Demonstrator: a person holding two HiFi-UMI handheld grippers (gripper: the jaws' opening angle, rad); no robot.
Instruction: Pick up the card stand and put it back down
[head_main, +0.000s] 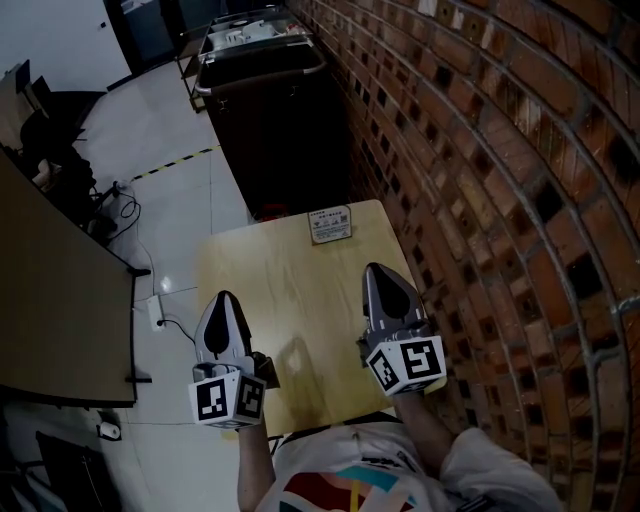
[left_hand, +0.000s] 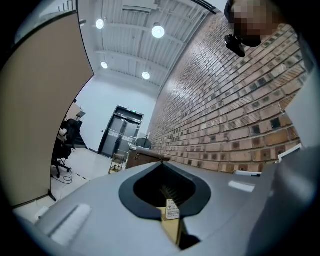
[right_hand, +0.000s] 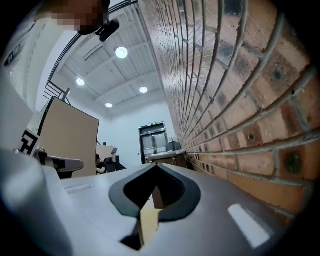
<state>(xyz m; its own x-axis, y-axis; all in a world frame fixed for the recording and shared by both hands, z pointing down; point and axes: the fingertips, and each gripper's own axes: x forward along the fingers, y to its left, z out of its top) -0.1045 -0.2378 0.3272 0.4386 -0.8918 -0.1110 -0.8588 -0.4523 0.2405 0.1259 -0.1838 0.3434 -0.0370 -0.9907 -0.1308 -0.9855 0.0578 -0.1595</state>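
Note:
The card stand (head_main: 330, 224) is a small white printed card standing at the far edge of the little wooden table (head_main: 290, 290), untouched. My left gripper (head_main: 224, 298) hovers over the table's near left edge and my right gripper (head_main: 376, 270) over its near right side. Both are well short of the stand, with jaws closed together and nothing between them. In the left gripper view the left gripper (left_hand: 161, 163) points along the brick wall, and a sliver of table with a small white card (left_hand: 172, 210) shows through the slit below its jaws. The right gripper (right_hand: 156, 165) also looks down the wall.
A brick wall (head_main: 480, 150) runs close along the table's right side. A dark cabinet (head_main: 270, 120) stands just beyond the table's far end. On the left are a brown desk panel (head_main: 50, 300), floor cables (head_main: 150, 310) and an office chair (head_main: 50, 120).

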